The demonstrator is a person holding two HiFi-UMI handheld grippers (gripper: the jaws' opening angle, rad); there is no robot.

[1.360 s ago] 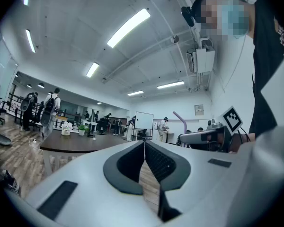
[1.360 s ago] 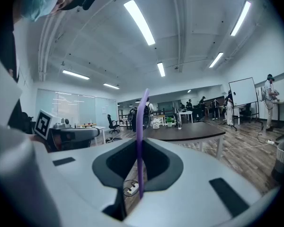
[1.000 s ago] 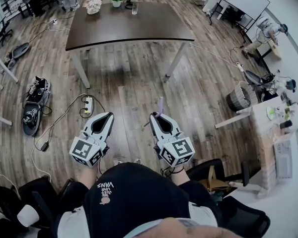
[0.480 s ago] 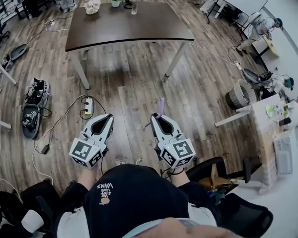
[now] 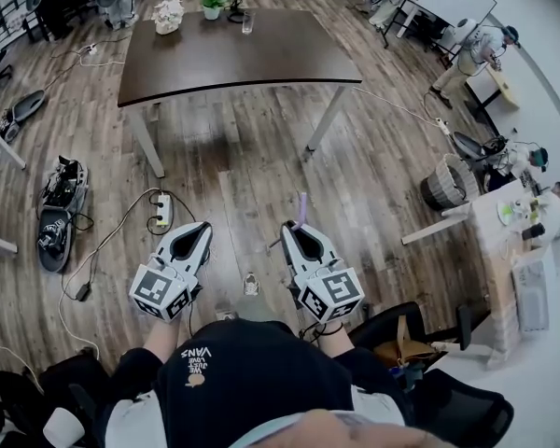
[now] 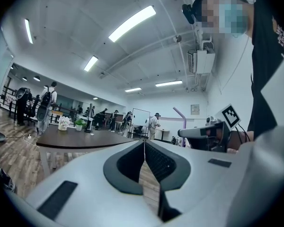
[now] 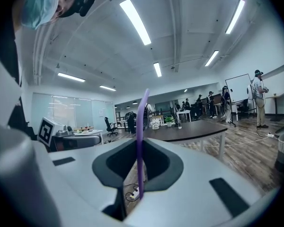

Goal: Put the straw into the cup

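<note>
Stepping nearer the far cup (image 5: 247, 23), the person (image 5: 243, 371) is carrying the straw (image 5: 301, 205) pinched in the right gripper (image 5: 299, 227); left gripper (image 5: 198, 229) closed, empty.

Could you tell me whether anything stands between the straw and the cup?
Nothing visible does: only wooden floor and open tabletop lie between the purple straw in the right gripper and the glass cup at the table's far edge.

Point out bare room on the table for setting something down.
The table is bare across its whole middle and along the near edge, from the left end to the right. The far right corner, beyond the cup, is also free. It is crowded only along the far edge at the left, where the white ornament, the plant and the cup stand close together.
</note>
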